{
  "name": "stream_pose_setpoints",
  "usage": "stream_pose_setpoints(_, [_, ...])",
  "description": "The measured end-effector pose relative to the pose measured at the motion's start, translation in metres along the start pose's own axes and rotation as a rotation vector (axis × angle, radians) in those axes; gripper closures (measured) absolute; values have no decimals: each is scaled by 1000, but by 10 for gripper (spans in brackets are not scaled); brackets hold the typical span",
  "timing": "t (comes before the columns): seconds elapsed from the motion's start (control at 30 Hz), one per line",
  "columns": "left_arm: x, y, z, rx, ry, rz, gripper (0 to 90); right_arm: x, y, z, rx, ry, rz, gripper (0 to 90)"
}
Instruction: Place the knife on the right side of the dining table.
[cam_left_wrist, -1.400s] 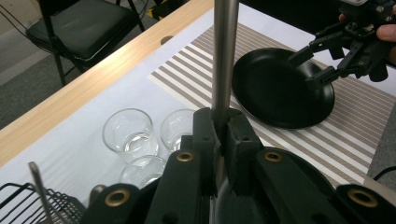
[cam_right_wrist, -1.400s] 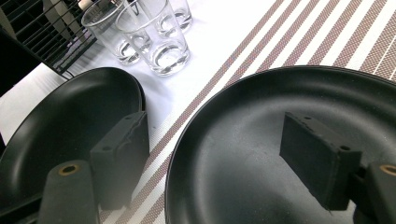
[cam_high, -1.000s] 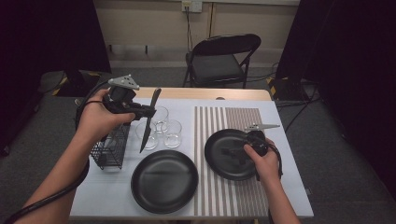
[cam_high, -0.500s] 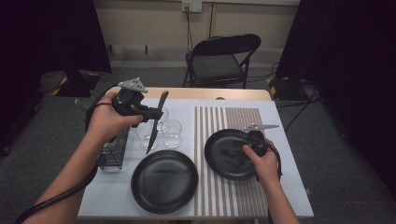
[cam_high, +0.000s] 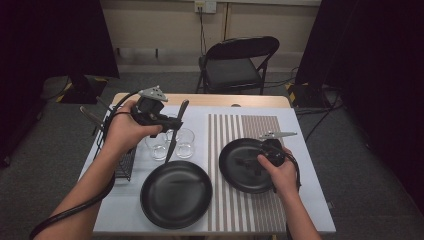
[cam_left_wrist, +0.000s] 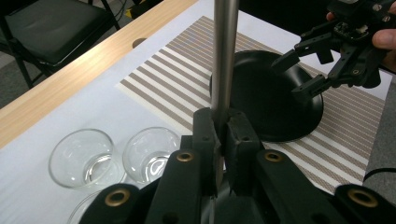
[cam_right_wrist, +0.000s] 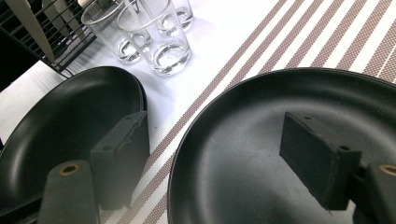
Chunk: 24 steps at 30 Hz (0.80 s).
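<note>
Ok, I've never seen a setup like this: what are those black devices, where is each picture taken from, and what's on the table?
A person works with two hand-held claws. The high view looks down from above; the other two pictures come from cameras riding on each claw.

The left claw is shut on a long piece of cutlery, seen as a metal handle in the left gripper view; which kind I can't tell. The right claw stands open over the black plate on the striped placemat.

The table also holds a second black plate, clear glasses and a wire rack at the left.
</note>
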<state>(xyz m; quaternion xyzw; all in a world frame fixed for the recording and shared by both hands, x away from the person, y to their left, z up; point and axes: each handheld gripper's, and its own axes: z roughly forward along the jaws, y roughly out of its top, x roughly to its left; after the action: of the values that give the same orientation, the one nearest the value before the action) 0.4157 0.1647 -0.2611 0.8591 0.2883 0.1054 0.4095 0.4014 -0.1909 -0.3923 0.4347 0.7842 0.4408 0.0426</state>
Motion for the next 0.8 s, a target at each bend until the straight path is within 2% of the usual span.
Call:
stream_pose_setpoints(0.1, [0,0,4,4,-2,13,840,1,2,0,-3,5,1,236])
stream_pose_setpoints(0.53, [-1,7,16,-14,-9,8,840,5,14,-6,3,-15,-27,245])
stream_pose_setpoints(0.67, [-3,12,20,-11,-12,24,840,7,20,-9,0,-18,-33,246])
stream_pose_setpoints(0.8, [-4,13,24,-23,-8,20,840,9,24,-11,9,-24,-41,247])
